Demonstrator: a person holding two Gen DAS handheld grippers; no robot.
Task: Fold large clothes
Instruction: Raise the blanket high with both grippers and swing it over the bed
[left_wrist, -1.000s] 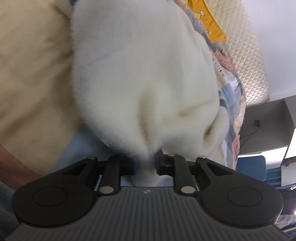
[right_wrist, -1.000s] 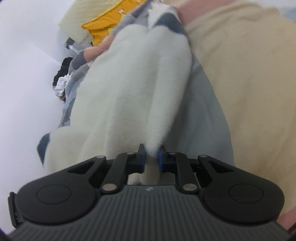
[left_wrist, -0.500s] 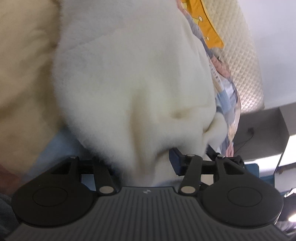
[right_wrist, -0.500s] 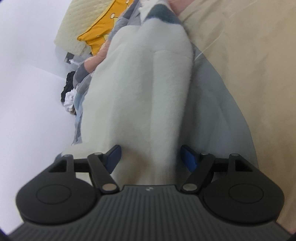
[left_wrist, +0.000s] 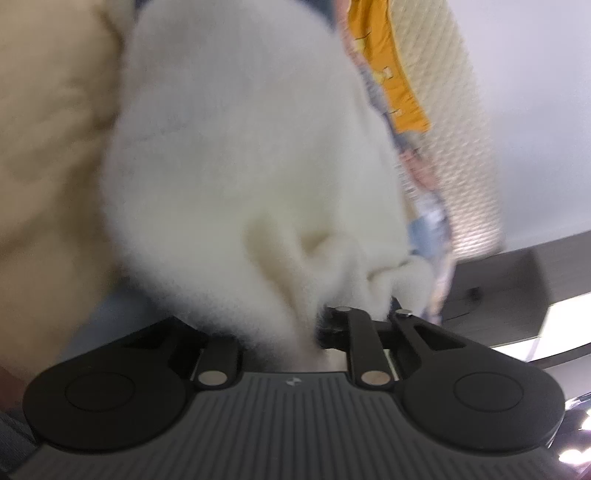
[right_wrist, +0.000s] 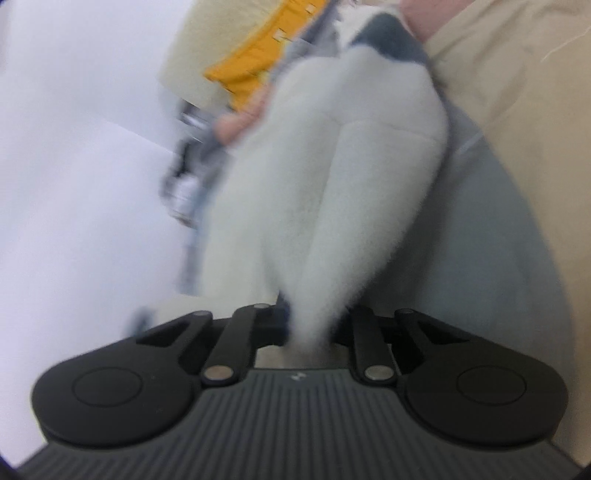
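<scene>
A large white fleece garment (left_wrist: 240, 177) with a grey and pink patterned outer side fills both views. In the left wrist view my left gripper (left_wrist: 280, 332) is shut on a bunched fold of the fleece; the cloth hides its fingertips. In the right wrist view the same garment (right_wrist: 332, 184) hangs forward and narrows into my right gripper (right_wrist: 310, 328), whose jaws are shut on its fold. Both views are blurred by motion.
A person in a beige top (left_wrist: 48, 129) and grey trousers (right_wrist: 480, 240) stands close behind the garment. A yellow cloth (left_wrist: 391, 66) and a cream quilted cover (left_wrist: 458, 122) lie beyond. A white wall (right_wrist: 74, 166) is at left.
Both grippers were shut a second ago, opened half a second ago, and have closed again on the fleece. The views have shifted and blurred.
</scene>
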